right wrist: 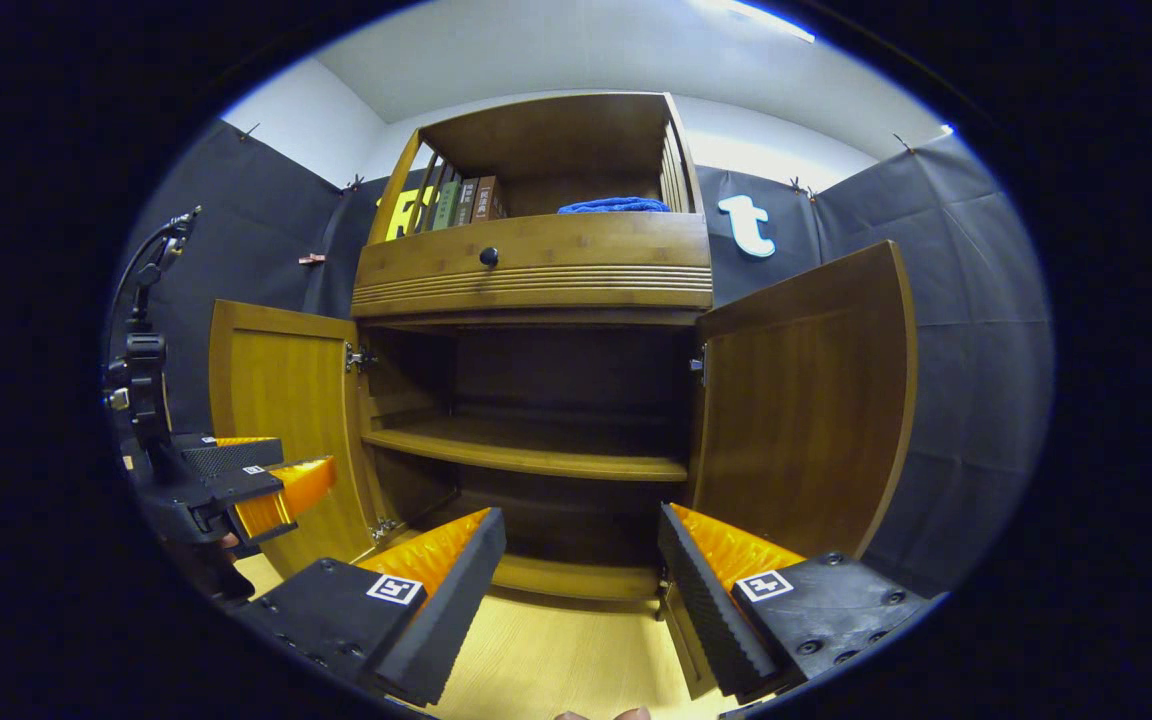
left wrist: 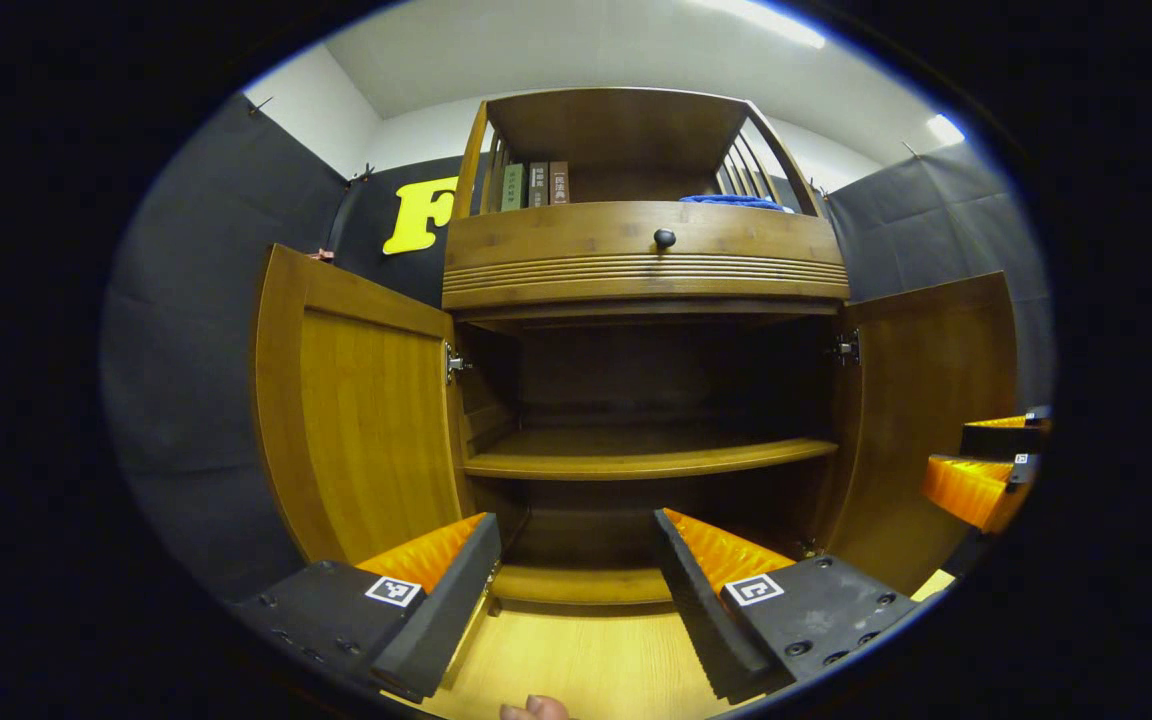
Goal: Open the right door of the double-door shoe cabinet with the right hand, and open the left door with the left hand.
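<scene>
Now both doors stand wide: the left door [left wrist: 356, 420] and right door [right wrist: 806, 400] are swung clear of the cabinet [left wrist: 636, 270], so you seem finished. Your left gripper [left wrist: 576, 590] and right gripper [right wrist: 581, 590] have fingers spread, holding nothing. Just draw both straight back, clear of the door edges. The books [left wrist: 536, 185] have spine text too small to read.

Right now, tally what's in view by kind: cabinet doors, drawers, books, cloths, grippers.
Open doors: 2, left door, right door
Drawers: 1, drawer, closed, with one round knob
Books: 3, books upright on the top shelf
Blue cloths: 1, cloth on the top shelf
Grippers: 2, left gripper, right gripper, both open and empty
Total: 9
</scene>
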`<state>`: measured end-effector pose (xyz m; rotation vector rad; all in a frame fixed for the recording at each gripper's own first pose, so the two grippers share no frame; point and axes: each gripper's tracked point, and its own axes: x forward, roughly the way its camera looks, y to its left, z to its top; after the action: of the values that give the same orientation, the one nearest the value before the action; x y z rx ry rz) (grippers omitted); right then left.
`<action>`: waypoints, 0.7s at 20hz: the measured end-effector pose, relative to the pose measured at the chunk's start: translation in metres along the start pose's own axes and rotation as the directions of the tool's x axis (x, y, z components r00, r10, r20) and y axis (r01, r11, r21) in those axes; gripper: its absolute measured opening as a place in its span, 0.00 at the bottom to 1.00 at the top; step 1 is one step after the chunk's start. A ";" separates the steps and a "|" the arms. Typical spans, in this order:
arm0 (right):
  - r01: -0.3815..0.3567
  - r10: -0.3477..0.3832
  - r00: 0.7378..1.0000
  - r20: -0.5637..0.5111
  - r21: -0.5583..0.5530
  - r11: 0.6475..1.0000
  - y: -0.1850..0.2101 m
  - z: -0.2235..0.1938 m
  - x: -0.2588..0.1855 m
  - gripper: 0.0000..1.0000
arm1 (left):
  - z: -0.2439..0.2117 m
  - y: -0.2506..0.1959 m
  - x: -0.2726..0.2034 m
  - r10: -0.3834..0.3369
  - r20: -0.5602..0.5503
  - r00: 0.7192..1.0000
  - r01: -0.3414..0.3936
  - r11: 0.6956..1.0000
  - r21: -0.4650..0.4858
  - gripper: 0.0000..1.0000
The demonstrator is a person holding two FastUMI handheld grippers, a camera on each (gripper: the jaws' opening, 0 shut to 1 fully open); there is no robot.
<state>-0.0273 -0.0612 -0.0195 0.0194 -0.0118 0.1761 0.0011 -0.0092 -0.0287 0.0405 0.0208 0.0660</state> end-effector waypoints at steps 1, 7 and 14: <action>-0.001 0.001 1.000 -0.001 0.001 1.000 0.001 0.000 0.001 0.98 | 0.001 -0.001 -0.001 -0.005 0.002 1.000 0.005 1.000 0.001 0.94; 0.006 -0.006 1.000 0.011 -0.002 1.000 0.005 0.001 0.006 0.98 | 0.003 -0.002 0.009 -0.026 0.017 1.000 0.026 1.000 -0.006 0.95; -0.003 0.004 1.000 -0.010 0.028 1.000 0.014 -0.006 0.009 0.98 | -0.003 0.003 0.008 -0.030 -0.004 1.000 0.030 1.000 0.008 0.94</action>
<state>-0.0205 -0.0454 -0.0247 0.0466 0.0008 0.1798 0.0086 -0.0060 -0.0313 0.0482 0.0256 0.0358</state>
